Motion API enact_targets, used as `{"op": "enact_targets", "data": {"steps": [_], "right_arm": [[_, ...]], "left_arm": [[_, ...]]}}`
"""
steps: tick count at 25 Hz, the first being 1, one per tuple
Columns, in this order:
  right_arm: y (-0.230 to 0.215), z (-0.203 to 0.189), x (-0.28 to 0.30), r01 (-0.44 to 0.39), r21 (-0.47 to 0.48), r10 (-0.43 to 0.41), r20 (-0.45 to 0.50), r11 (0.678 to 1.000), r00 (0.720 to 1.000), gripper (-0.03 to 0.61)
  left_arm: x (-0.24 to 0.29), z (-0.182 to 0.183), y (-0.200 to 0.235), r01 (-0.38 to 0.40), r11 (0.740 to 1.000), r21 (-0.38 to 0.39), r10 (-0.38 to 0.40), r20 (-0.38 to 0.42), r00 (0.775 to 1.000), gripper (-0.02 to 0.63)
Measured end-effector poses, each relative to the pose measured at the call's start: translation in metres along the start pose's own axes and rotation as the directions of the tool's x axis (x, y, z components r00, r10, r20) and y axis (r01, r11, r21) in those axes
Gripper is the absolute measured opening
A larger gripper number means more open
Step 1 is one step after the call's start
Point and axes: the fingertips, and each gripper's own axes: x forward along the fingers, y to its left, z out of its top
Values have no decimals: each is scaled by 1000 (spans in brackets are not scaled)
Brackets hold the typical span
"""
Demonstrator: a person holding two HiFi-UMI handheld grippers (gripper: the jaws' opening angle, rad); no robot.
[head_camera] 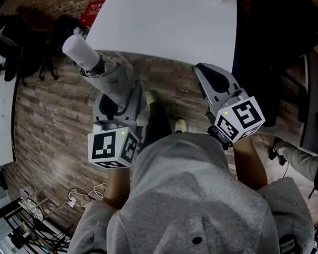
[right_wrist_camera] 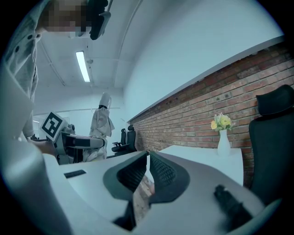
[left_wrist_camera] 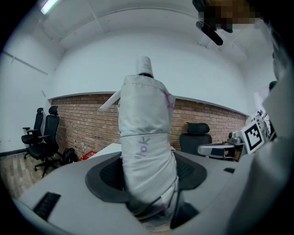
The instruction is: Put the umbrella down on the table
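Note:
A folded white umbrella [head_camera: 106,74] stands between the jaws of my left gripper [head_camera: 117,103], which is shut on its lower part. Its pale handle end [head_camera: 80,52] points up and to the left, short of the white table [head_camera: 163,24]. In the left gripper view the umbrella [left_wrist_camera: 146,137] rises upright out of the gripper [left_wrist_camera: 148,176]. My right gripper [head_camera: 216,81] hangs beside it near the table edge, shut with nothing in it. In the right gripper view the gripper's [right_wrist_camera: 148,155] jaws meet at the tips, and the umbrella [right_wrist_camera: 102,121] shows far left.
A white vase of yellow flowers [right_wrist_camera: 223,137] stands on the table's far end. Black office chairs [left_wrist_camera: 43,137] line the brick wall, another chair [left_wrist_camera: 197,135] behind the table. A red item [head_camera: 93,10] lies on the wooden floor, cables [head_camera: 77,196] at lower left.

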Motion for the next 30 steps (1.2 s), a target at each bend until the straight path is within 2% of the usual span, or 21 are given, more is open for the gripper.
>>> {"op": "enact_targets", "data": {"steps": [13,30], "right_arm": [[-21,0,41,21,-14,-21,-16,1000,1000,35],[-80,14,130,81,5,-80,-53,997,995,35]], "left_arm": [[45,4,22,27,1000,-5,-27,-4,1000,287],[153,16,75,84,996,-32,-86,-68,994,287]]}}
